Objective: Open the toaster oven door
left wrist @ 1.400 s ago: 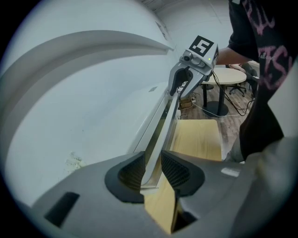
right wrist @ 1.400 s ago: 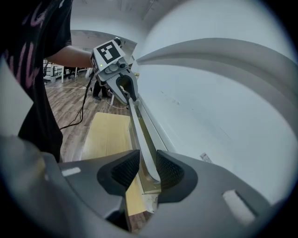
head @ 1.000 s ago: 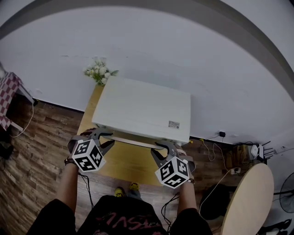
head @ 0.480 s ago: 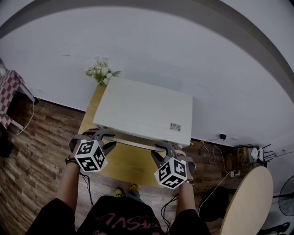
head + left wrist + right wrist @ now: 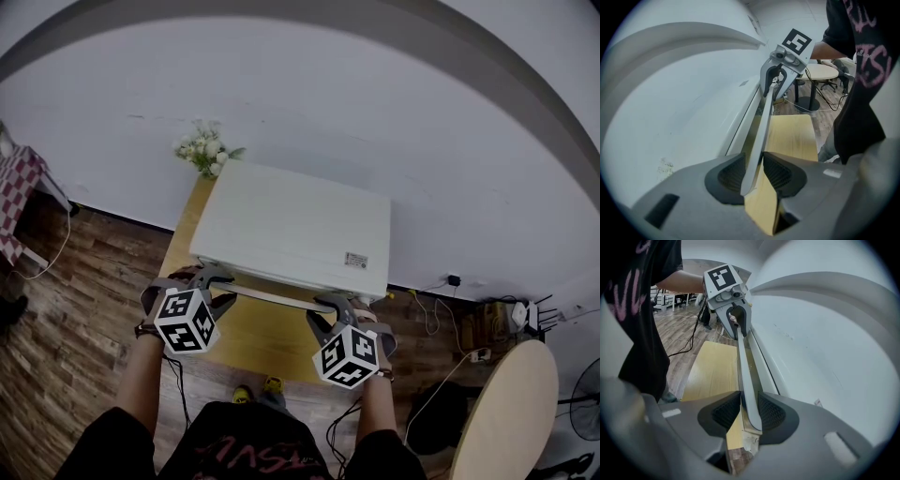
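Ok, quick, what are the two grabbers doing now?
Left gripper: closed on the oven door handle.
Right gripper: closed on the same handle.

A bare office-like test room: plain white wall [image 5: 328, 84], wood-plank floor [image 5: 80, 300], loose cables [image 5: 688, 348], round table [image 5: 511, 412].

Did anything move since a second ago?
Nothing that shows. The left gripper and the right gripper still clamp the ends of the handle on the white toaster oven. The flowers still stand behind it.
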Tool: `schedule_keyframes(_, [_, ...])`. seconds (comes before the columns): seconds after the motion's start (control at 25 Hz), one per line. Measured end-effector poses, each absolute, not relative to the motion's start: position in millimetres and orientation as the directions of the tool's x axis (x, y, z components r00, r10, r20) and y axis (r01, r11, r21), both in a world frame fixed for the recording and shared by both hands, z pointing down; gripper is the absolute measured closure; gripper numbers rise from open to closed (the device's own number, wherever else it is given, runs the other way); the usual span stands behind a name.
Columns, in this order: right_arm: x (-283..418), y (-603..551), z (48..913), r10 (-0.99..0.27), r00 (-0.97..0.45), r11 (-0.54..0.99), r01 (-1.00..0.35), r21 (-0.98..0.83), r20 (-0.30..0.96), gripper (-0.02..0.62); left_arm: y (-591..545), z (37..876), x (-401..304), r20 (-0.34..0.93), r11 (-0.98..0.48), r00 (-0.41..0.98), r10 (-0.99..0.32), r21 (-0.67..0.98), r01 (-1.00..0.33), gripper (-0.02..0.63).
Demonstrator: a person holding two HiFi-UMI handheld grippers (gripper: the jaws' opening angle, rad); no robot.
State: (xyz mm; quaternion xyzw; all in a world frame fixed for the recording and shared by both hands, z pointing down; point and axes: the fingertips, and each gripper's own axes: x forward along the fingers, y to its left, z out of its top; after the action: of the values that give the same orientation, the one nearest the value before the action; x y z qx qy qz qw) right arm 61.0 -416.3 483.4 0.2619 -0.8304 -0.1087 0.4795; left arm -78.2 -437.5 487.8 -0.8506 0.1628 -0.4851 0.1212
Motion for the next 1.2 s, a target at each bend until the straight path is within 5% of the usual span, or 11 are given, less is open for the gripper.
schedule_keyframes(1.2, [56, -381, 498, -0.579, -0.35, 0.813, -0.31, 0.492, 0.737, 0.477, -400, 501, -85, 0.774, -0.898, 0.475, -0.419, -0.431, -0.089, 0.499])
